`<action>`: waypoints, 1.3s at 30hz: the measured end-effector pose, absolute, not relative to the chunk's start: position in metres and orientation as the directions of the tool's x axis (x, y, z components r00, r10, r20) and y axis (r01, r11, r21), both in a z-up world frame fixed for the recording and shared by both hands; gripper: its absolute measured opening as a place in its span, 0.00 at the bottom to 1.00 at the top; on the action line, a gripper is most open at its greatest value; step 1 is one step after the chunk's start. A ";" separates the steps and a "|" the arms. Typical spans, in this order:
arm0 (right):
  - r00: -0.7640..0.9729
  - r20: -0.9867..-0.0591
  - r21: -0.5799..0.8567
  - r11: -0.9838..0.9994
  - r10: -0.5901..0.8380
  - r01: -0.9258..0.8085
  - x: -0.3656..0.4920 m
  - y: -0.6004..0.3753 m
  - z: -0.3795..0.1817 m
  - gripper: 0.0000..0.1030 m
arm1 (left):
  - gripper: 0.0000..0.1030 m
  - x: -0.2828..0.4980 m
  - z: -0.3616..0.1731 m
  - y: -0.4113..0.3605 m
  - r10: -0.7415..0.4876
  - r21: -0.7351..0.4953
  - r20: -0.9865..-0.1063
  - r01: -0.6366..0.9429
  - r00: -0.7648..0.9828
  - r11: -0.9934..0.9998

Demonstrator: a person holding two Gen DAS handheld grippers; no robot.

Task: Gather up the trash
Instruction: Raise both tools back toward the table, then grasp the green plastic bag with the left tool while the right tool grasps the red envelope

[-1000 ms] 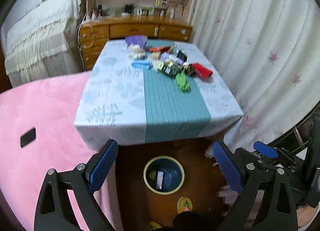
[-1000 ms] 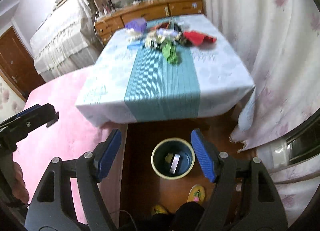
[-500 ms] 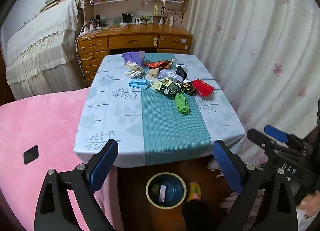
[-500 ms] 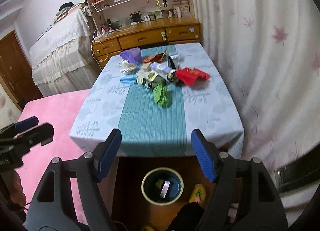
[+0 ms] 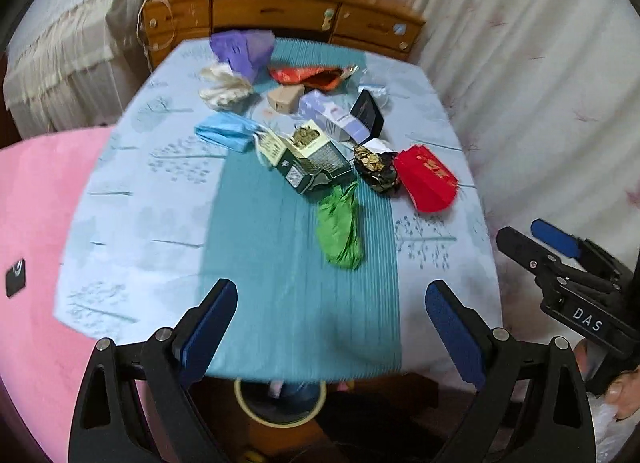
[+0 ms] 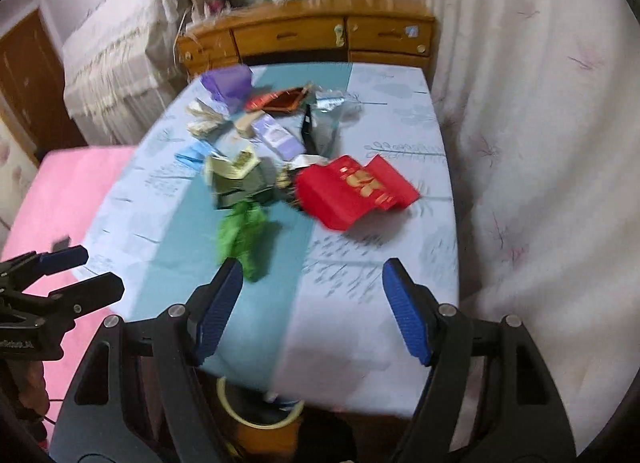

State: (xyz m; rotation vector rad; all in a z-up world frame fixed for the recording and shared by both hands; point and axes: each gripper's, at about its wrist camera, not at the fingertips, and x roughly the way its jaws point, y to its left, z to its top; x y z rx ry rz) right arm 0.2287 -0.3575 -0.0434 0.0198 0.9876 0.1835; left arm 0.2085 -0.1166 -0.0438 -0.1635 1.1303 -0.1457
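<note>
Trash lies heaped on the far half of the table (image 5: pixel 140 231): a crumpled green wrapper (image 5: pixel 340 227) (image 6: pixel 244 239), a red packet (image 5: pixel 428 179) (image 6: pixel 352 191), a green carton (image 5: pixel 312 159), a blue face mask (image 5: pixel 226 133), a purple bag (image 5: pixel 244 47), a lilac box (image 5: pixel 332 115). A yellow-rimmed bin (image 5: pixel 280 403) (image 6: pixel 256 411) peeks out below the table's near edge. My left gripper (image 5: pixel 332 327) is open and empty over the near table edge. Also open and empty, my right gripper (image 6: pixel 312 311) hovers just short of the green wrapper.
A pink cushioned surface (image 5: pixel 36 223) adjoins the table's left side. A wooden dresser (image 5: pixel 280 19) stands behind the table, and a white curtain (image 5: pixel 540 83) hangs close along its right. A lace-covered bed (image 5: pixel 60 47) is at the far left.
Both grippers have moved forward and lower toward the table; the trash looks larger and the bin has slid mostly under the table edge. Both stay open.
</note>
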 end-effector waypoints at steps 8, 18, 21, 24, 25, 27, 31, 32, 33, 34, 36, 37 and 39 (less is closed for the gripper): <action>0.440 -0.886 0.012 0.955 0.147 -0.296 0.333 -0.370 -0.111 0.69 | 0.89 0.275 -0.111 -0.149 -0.152 -0.179 -0.933 -0.053 0.327 0.982; 0.326 -0.930 0.000 0.884 0.173 -0.468 0.380 -0.350 -0.161 0.71 | 0.79 0.307 -0.158 -0.141 -0.142 -0.184 -0.956 -0.148 0.255 0.972; 0.293 -0.940 0.017 0.881 0.176 -0.473 0.388 -0.349 -0.174 0.71 | 0.72 0.311 -0.167 -0.140 -0.151 -0.193 -0.959 -0.160 0.241 0.968; 0.254 -0.947 0.060 0.884 0.197 -0.463 0.394 -0.351 -0.182 0.71 | 0.60 0.316 -0.173 -0.143 -0.165 -0.204 -0.960 -0.160 0.228 0.966; 0.242 -0.947 0.080 0.885 0.211 -0.459 0.395 -0.352 -0.183 0.71 | 0.53 0.317 -0.175 -0.144 -0.166 -0.204 -0.960 -0.159 0.224 0.966; 0.218 -0.948 0.115 0.887 0.233 -0.448 0.397 -0.354 -0.185 0.71 | 0.41 0.317 -0.178 -0.147 -0.179 -0.214 -0.961 -0.156 0.212 0.964; 0.191 -0.942 0.173 0.888 0.276 -0.426 0.396 -0.356 -0.190 0.41 | 0.37 0.316 -0.180 -0.152 -0.187 -0.221 -0.960 -0.154 0.208 0.963; 0.191 -0.942 0.176 0.889 0.277 -0.422 0.396 -0.356 -0.192 0.40 | 0.37 0.315 -0.180 -0.153 -0.191 -0.225 -0.959 -0.150 0.210 0.963; 0.200 -0.941 0.169 0.890 0.274 -0.423 0.393 -0.354 -0.192 0.40 | 0.37 0.314 -0.180 -0.154 -0.193 -0.226 -0.958 -0.148 0.210 0.963; 0.207 -0.939 0.165 0.891 0.273 -0.424 0.392 -0.354 -0.192 0.37 | 0.36 0.312 -0.179 -0.155 -0.196 -0.229 -0.958 -0.146 0.211 0.963; 0.214 -0.935 0.175 0.891 0.284 -0.420 0.390 -0.354 -0.191 0.26 | 0.36 0.311 -0.177 -0.155 -0.200 -0.233 -0.957 -0.146 0.212 0.961; 0.208 -0.932 0.191 0.889 0.297 -0.416 0.389 -0.354 -0.190 0.20 | 0.36 0.310 -0.176 -0.155 -0.203 -0.237 -0.955 -0.147 0.216 0.960; 0.209 -0.929 0.198 0.888 0.305 -0.414 0.384 -0.355 -0.187 0.16 | 0.36 0.306 -0.172 -0.154 -0.207 -0.243 -0.952 -0.150 0.224 0.958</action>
